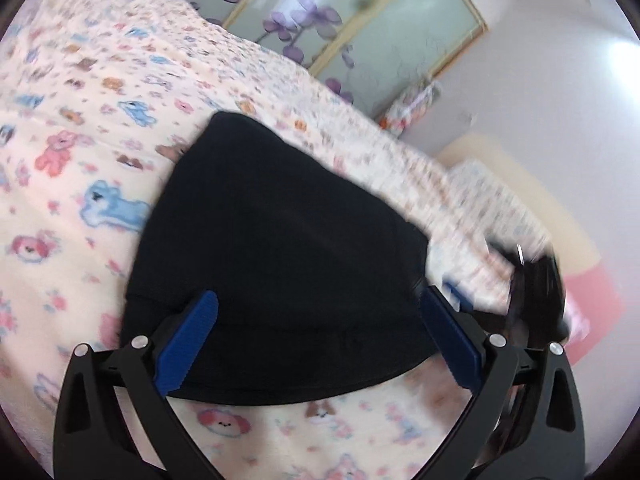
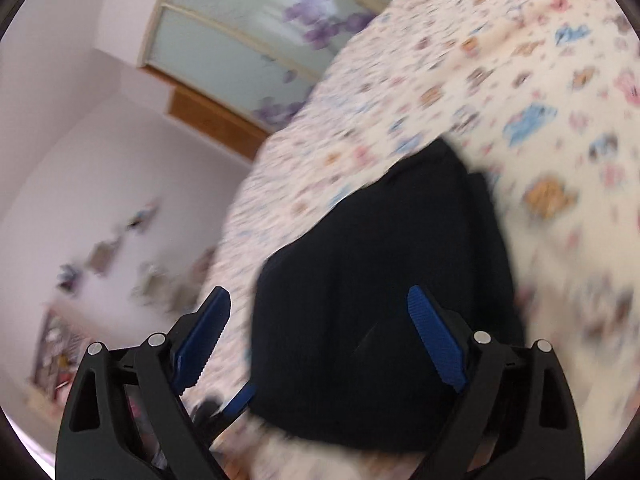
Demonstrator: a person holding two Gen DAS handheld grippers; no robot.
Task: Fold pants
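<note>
We see the black pants (image 1: 280, 248) folded into a compact dark bundle lying on the bed, on a cream bedspread (image 1: 80, 128) printed with pink and blue cartoon animals. In the left wrist view the bundle sits directly ahead of our left claw (image 1: 320, 336), whose blue ribbed pads (image 1: 188, 344) stand wide apart on either side of the cloth's near edge, gripping nothing. In the right wrist view the pants (image 2: 384, 300) show again, blurred, lying just ahead of our right claw (image 2: 320, 340), which is also spread apart with nothing between its fingers (image 2: 436, 340). At the right edge of the left view the other claw (image 1: 536, 292) appears as a dark blurred shape beside the bundle. Beyond the bed stands a wardrobe with frosted sliding doors (image 1: 360, 20) painted with purple flowers, next to a pale wall (image 2: 80, 140).
</note>
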